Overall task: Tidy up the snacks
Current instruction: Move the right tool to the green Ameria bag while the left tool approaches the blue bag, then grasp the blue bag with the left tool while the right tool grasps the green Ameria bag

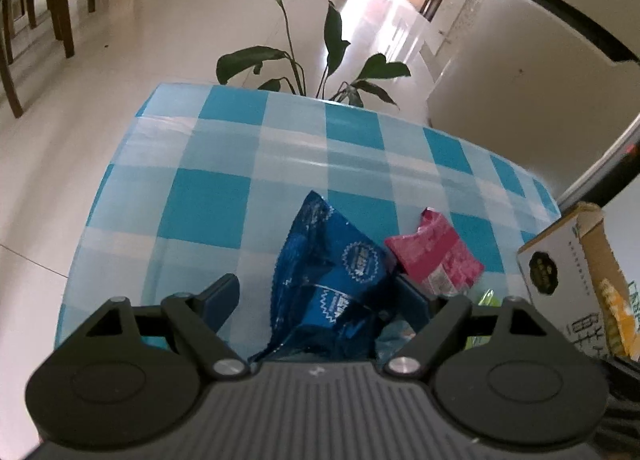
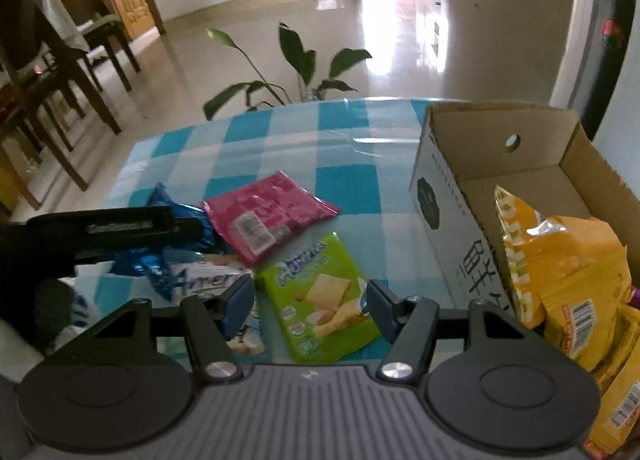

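**Left claw around the blue bag, right one spread over the green pack**

Starting at your left: your left claw [image 1: 316, 300] has its jaws either side of the blue bag [image 1: 332, 280]. The bag stands crumpled between them, but there's a visible gap on the left jaw, so you're released, not clenched on it. Just right of it the pink pack [image 1: 436, 256] lies flat on the checked surface [image 1: 224, 163], touching the blue bag's edge.

In the right wrist view, the white pack [image 2: 208, 284] sits partly under the blue bag [image 2: 160, 260] and the left finger [image 2: 238, 306] of your right claw [image 2: 310, 306]. That claw is spread wide and holding nothing, hovering above the green pack [image 2: 320, 300], which lies flat between its fingertips in the view. The pink pack [image 2: 268, 219] is just behind it.

Far right, the box [image 2: 448, 195] stands open on the surface, with yellow bags [image 2: 568, 264] piled inside. A plant [image 2: 296, 55] pokes up behind the far edge.
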Demonstrator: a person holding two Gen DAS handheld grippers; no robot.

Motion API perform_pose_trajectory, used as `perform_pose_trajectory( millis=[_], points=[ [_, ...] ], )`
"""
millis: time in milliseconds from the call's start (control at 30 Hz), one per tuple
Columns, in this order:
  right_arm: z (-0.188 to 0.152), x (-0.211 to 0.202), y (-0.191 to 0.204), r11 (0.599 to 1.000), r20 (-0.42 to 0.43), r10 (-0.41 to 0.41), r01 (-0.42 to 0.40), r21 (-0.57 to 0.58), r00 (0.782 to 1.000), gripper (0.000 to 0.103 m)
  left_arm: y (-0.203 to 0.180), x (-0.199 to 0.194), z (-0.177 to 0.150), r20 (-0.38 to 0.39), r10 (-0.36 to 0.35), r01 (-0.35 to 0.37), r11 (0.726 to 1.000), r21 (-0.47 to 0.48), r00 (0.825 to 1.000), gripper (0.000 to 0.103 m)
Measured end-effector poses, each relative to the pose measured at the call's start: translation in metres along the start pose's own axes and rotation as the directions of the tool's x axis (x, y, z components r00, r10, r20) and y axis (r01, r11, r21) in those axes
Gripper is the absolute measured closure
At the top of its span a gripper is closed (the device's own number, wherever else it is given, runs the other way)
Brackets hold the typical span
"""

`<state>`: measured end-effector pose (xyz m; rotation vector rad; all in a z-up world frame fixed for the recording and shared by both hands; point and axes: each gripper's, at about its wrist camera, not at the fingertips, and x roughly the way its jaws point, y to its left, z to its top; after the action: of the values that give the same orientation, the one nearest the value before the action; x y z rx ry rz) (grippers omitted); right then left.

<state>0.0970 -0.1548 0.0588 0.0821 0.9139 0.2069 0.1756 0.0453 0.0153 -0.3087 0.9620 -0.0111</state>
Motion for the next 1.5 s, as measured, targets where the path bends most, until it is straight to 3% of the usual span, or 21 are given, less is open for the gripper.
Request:
perform_pose_trajectory(
  millis=[467,567,667,767,833,1100,1267,1400,1500],
  points=[
    [-0.005,0.019,0.003,0.999,-0.03,-0.026,0.025,-0.034,0.999,0.033,0.029,-0.03,-0.003,-0.047,0.13,-0.117,0.97,0.214,0.99,0.021],
    [-0.004,0.024,0.005,0.999,-0.026,-0.03,0.029,-0.04,0.999,0.029,0.04,-0.033,-0.002,-0.057,0.054,-0.042,0.98,0.192,0.997,0.022],
    [-0.004,0.028,0.007,0.998,-0.026,-0.024,0.022,-0.055,0.999,0.019,0.042,-0.036,-0.004,-0.059,-0.01,0.021,0.984,0.174,0.998,0.022],
    [-0.007,0.031,0.013,0.995,-0.032,-0.044,0.041,-0.092,0.999,0.018,0.042,-0.035,-0.003,-0.063,-0.041,0.05,0.988,0.147,0.997,0.02],
    [-0.009,0.034,0.017,0.991,-0.037,-0.062,0.057,-0.124,0.997,0.02,0.039,-0.031,-0.004,-0.075,-0.032,0.045,0.982,0.181,0.997,0.02],
    [-0.012,0.029,0.019,0.982,-0.03,-0.075,0.068,-0.176,0.997,0.046,0.025,-0.027,-0.017,-0.12,-0.013,0.049,0.951,0.305,0.993,0.02],
    [-0.01,0.026,0.017,0.987,-0.034,-0.045,0.039,-0.158,0.998,0.052,0.021,-0.021,-0.026,-0.113,0.056,-0.011,0.931,0.366,0.992,0.025],
    [-0.008,0.023,0.014,0.993,-0.038,-0.001,-0.003,-0.116,0.999,0.054,0.021,-0.021,-0.027,-0.123,0.034,0.01,0.94,0.341,0.992,0.035],
    [-0.007,0.02,0.014,0.994,-0.035,0.012,-0.016,-0.111,0.999,0.056,0.02,-0.024,-0.026,-0.115,0.02,0.018,0.946,0.324,0.993,0.037]
  ],
)
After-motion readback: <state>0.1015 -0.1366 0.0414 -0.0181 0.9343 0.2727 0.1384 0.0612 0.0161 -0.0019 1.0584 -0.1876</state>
